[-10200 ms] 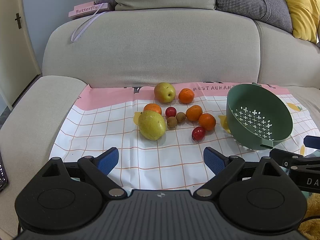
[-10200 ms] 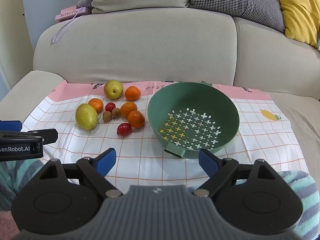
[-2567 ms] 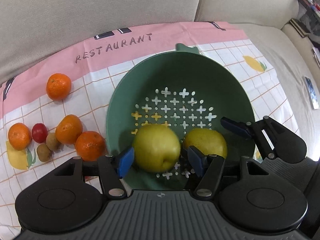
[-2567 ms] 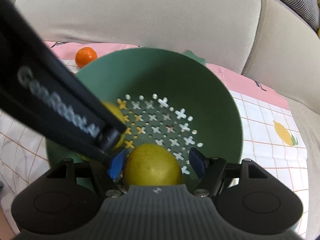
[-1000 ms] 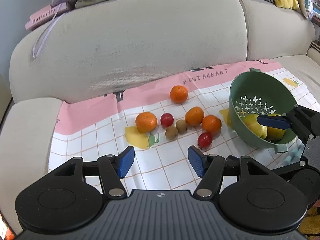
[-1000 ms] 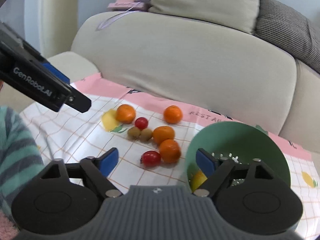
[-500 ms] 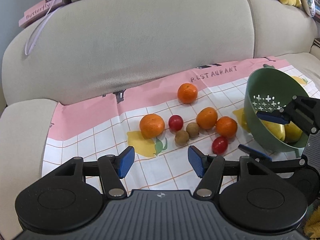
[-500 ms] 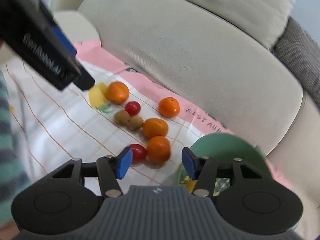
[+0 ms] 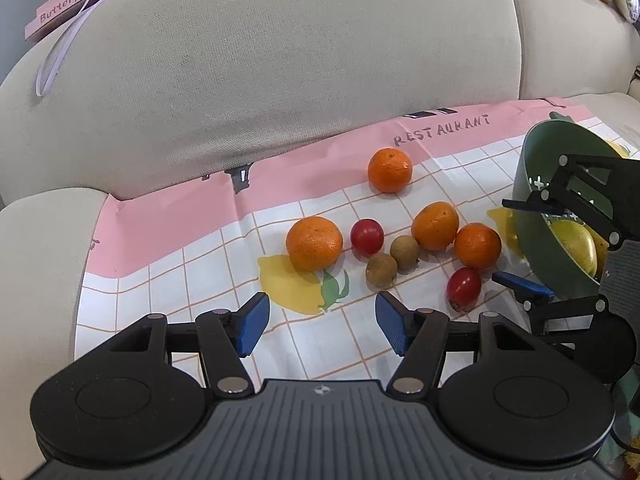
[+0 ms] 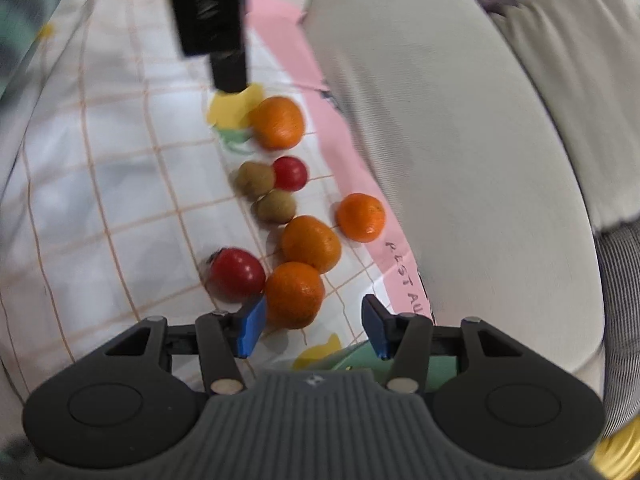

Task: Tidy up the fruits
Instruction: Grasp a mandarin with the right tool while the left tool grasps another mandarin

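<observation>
The sofa carries a checked cloth. At its right edge, a green colander holds two yellow fruits. Both grippers, left and right, gape empty. Four oranges, two tomatoes and two brown fruits lie clustered on the cloth.

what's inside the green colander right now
Two yellow-green fruits lie at the bottom of the green colander. The right gripper crosses in front of it and its near wall blocks the rest, so anything else inside cannot be seen.
</observation>
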The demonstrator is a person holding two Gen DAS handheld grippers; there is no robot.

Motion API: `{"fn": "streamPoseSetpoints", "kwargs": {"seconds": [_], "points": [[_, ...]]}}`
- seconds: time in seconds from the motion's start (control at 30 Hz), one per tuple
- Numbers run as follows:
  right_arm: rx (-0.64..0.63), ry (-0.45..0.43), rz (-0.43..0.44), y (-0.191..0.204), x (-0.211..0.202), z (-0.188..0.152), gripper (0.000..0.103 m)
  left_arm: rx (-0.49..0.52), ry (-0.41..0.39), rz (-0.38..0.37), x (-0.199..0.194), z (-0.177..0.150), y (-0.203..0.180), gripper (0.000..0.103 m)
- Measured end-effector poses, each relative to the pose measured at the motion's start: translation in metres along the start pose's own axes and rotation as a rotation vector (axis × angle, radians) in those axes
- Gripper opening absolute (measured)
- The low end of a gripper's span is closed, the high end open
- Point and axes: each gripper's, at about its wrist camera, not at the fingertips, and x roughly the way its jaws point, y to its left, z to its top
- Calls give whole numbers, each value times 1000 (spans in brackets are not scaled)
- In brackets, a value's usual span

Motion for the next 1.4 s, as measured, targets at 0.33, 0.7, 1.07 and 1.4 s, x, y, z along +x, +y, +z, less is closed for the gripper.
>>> {"fn": "streamPoseSetpoints", "kwargs": {"seconds": [0.33,0.7,1.07,1.4], "points": [[-94,29,37,3,20,0,48,-74,-7,-50,8,0,12,72],[-75,52,91,2,31,2,38,-121,-7,-78,13,-3,18,72],[-2,40,63,-13,16,3,37,-164,-34,-116,15,7,23,72],[232,38,-1,-42,6,3,37,-152,-37,-136,33,24,16,72]]}}
